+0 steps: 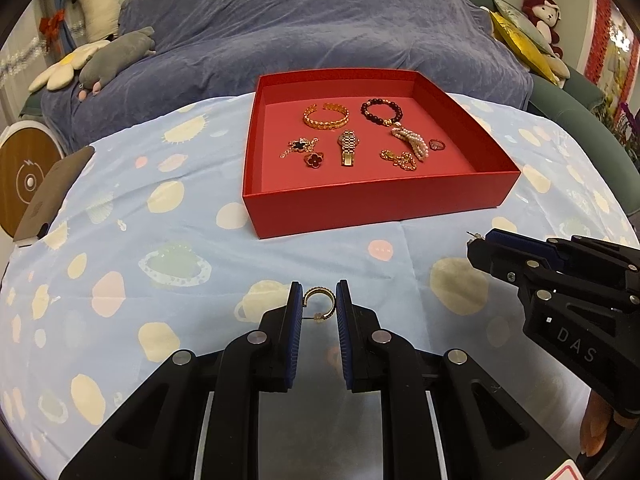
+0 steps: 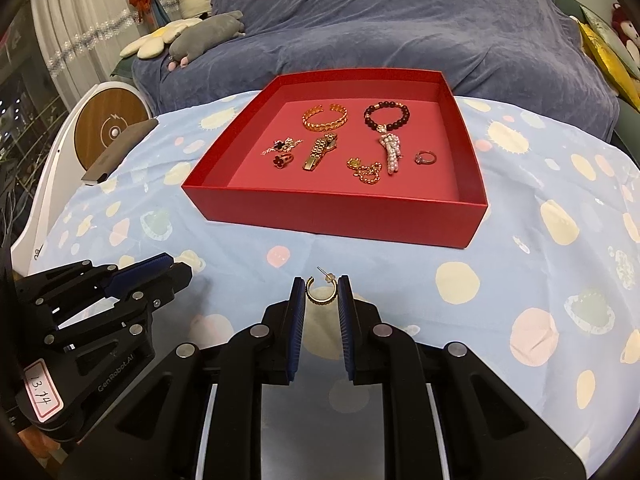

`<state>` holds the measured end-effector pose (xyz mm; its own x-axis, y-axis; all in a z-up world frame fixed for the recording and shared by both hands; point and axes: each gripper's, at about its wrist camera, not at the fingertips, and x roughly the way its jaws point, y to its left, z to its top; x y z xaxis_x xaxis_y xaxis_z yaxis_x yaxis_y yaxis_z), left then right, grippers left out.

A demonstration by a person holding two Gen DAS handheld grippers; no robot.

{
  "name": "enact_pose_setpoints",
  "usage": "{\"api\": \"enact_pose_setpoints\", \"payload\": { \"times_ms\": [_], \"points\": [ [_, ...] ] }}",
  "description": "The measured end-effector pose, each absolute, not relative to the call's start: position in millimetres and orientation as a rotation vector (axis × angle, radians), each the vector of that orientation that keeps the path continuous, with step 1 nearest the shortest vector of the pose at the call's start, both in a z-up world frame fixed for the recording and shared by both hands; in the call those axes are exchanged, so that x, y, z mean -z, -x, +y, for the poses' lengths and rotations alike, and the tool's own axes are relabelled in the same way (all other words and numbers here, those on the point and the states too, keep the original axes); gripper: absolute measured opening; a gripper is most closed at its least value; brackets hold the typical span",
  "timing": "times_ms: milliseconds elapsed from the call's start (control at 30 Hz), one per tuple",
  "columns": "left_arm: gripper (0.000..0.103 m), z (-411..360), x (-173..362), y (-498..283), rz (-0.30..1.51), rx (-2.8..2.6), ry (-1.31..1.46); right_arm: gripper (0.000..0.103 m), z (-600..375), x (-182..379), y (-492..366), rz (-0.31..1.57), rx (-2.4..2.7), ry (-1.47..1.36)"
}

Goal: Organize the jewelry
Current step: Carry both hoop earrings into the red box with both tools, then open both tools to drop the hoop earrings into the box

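Note:
A red box [image 1: 372, 204] [image 2: 332, 216] stands on the spotted blue cloth and holds several jewelry pieces: a gold bangle [image 1: 326, 116], a dark bead bracelet [image 1: 380, 111], a gold watch [image 1: 349, 146], a pearl piece [image 1: 412, 142] and a ring [image 2: 425, 157]. My left gripper [image 1: 319, 304] is shut on a gold hoop earring [image 1: 320, 305], held over the cloth in front of the box. My right gripper [image 2: 321, 294] is shut on a second gold hoop earring [image 2: 321, 294]. Each gripper shows in the other's view, the right [image 1: 480, 246] and the left [image 2: 176, 268].
A blue-covered sofa [image 1: 320, 32] with plush toys [image 1: 116, 56] lies behind the table. A dark phone-like slab [image 1: 52, 196] and a round wooden disc [image 1: 24, 172] sit at the left. Cushions and a red plush toy [image 1: 544, 12] sit at the far right.

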<state>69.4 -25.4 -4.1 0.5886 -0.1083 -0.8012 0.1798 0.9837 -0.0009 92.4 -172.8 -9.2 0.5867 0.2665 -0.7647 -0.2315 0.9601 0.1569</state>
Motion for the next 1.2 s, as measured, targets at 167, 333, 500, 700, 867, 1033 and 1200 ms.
{"api": "enact_pose_setpoints", "payload": {
  "times_ms": [167, 333, 500, 700, 867, 1033, 1200],
  "points": [
    [0.014, -24.7, -9.0, -76.6, 0.904, 0.171, -0.053, 0.016, -183.3, -6.3, -102.1, 0.867, -0.273, -0.077],
    [0.014, -25.1, -24.5, -86.1, 0.876, 0.176, -0.026, 0.016, -188.8, -18.4, -113.9, 0.843, -0.26, -0.099],
    [0.014, -24.9, -39.8, -100.1, 0.844, 0.175, -0.009, 0.016, -189.8, -28.8, -127.7, 0.821, -0.249, -0.095],
    [0.014, -26.9, -51.0, -125.9, 0.812, 0.166, -0.01, 0.016, -195.2, -32.9, -152.2, 0.812, -0.223, -0.085],
    [0.014, -35.3, -40.1, -151.1, 0.822, 0.167, -0.043, 0.016, -203.4, -21.0, -179.2, 0.831, -0.183, -0.088],
    [0.014, -38.1, -22.9, -170.7, 0.847, 0.168, -0.07, 0.016, -202.6, -8.8, -194.2, 0.86, -0.167, -0.075],
    [0.014, -38.5, -6.6, -183.8, 0.889, 0.16, -0.074, 0.016, -203.4, 3.5, -202.3, 0.891, -0.158, -0.07]
  ]
}}
